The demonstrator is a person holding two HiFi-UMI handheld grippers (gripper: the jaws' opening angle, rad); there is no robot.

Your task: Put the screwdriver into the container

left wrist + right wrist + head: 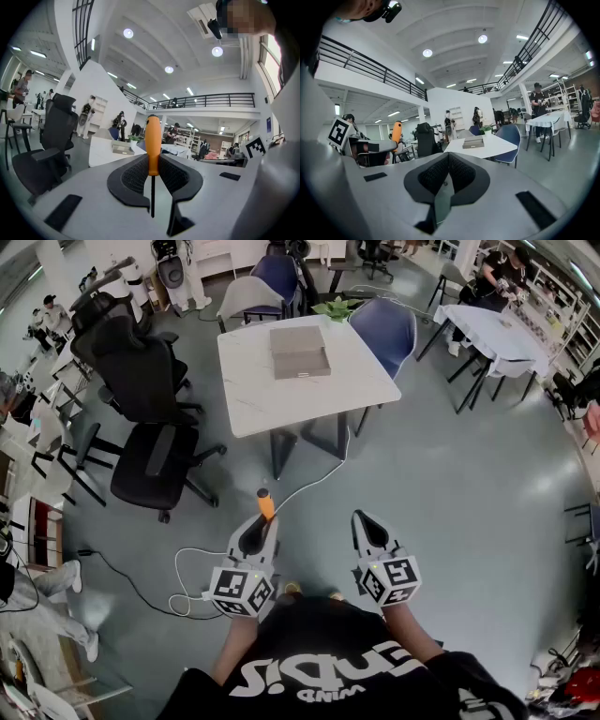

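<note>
My left gripper point(260, 526) is shut on a screwdriver point(266, 503) with an orange handle; in the left gripper view the handle point(152, 145) stands up between the jaws and the dark shaft runs down behind them. My right gripper point(367, 527) is shut with nothing in it, its pads meeting at the tips point(446, 159). Both are held over the floor, short of the white table point(352, 381). The grey box-like container point(300, 352) lies on that table, also seen far off as a container point(123, 147) and container point(473, 142). The orange handle point(396, 132) shows at the left of the right gripper view.
Black office chairs point(150, 418) stand left of the table, blue chairs point(386, 329) behind and right of it. A white cable point(187, 563) trails on the floor near my left gripper. A second table point(492, 329) with a person sits far right.
</note>
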